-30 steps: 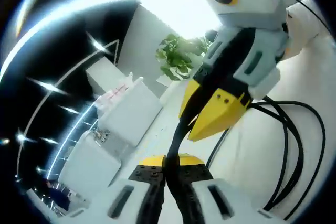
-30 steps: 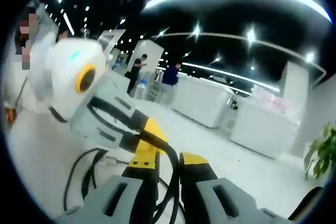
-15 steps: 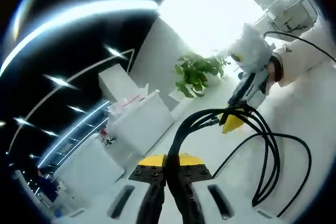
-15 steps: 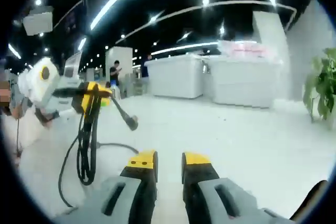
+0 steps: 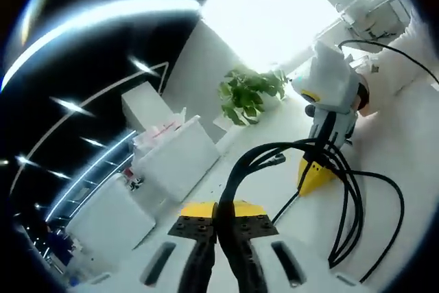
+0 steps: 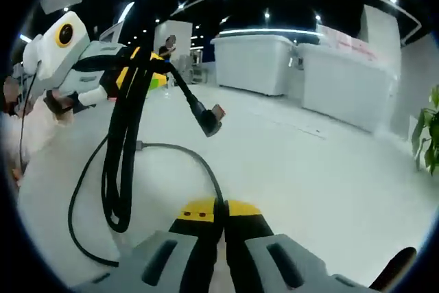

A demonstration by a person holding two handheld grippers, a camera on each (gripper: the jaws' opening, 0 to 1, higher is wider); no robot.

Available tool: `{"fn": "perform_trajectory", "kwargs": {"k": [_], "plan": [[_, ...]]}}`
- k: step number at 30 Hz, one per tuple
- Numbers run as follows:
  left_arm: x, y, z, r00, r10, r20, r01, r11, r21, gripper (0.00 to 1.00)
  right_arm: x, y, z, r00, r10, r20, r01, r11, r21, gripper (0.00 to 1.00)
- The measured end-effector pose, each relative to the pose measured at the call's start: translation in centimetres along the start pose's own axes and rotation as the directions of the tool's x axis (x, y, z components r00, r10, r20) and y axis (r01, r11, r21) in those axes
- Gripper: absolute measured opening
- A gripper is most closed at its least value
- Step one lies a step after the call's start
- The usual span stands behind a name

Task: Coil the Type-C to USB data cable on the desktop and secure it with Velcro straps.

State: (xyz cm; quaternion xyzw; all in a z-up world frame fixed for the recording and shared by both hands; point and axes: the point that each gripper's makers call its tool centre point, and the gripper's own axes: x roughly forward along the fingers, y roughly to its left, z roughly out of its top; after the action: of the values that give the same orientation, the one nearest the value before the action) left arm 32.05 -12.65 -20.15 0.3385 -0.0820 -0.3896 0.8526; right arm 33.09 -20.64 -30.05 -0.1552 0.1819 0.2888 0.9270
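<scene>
The black data cable (image 5: 232, 176) rises as a bundle of several strands from between my left gripper's (image 5: 219, 211) yellow jaws, which are shut on it. Its loops hang to the right above the white desktop (image 5: 405, 149). In the right gripper view the same coil (image 6: 120, 169) dangles from the left gripper (image 6: 143, 66) at upper left, and the USB plug (image 6: 210, 119) sticks out to the right. One loose strand (image 6: 185, 152) curves down into my right gripper (image 6: 219, 209), whose jaws are shut on it. The right gripper (image 5: 314, 178) touches the loops in the left gripper view.
White counters (image 6: 260, 60) and a potted plant (image 5: 247, 94) stand beyond the desktop (image 6: 315, 169). People stand far back by the counters (image 6: 168, 49). A sleeve and hand hold the left gripper (image 6: 41, 101).
My right gripper, open and apart from the cable half a second ago, has come in low and shut on a loose strand. The left gripper keeps its hold on the coil.
</scene>
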Motion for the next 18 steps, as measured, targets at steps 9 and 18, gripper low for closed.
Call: {"fn": "perform_trajectory", "kwargs": {"k": [9, 18], "plan": [[-0.1, -2.5, 1.0, 0.992, -0.122, 0.044, 0.123, 0.992, -0.003, 0.08, -3.0, -7.0, 2.7, 0.958, -0.234, 0.168, 0.240, 0.971, -0.016, 0.03], [0.1, -3.9, 1.1, 0.991, -0.133, 0.023, 0.130, 0.987, 0.093, 0.08, -5.3, -1.6, 8.6, 0.919, -0.057, 0.391, 0.111, 0.987, -0.117, 0.03]]}}
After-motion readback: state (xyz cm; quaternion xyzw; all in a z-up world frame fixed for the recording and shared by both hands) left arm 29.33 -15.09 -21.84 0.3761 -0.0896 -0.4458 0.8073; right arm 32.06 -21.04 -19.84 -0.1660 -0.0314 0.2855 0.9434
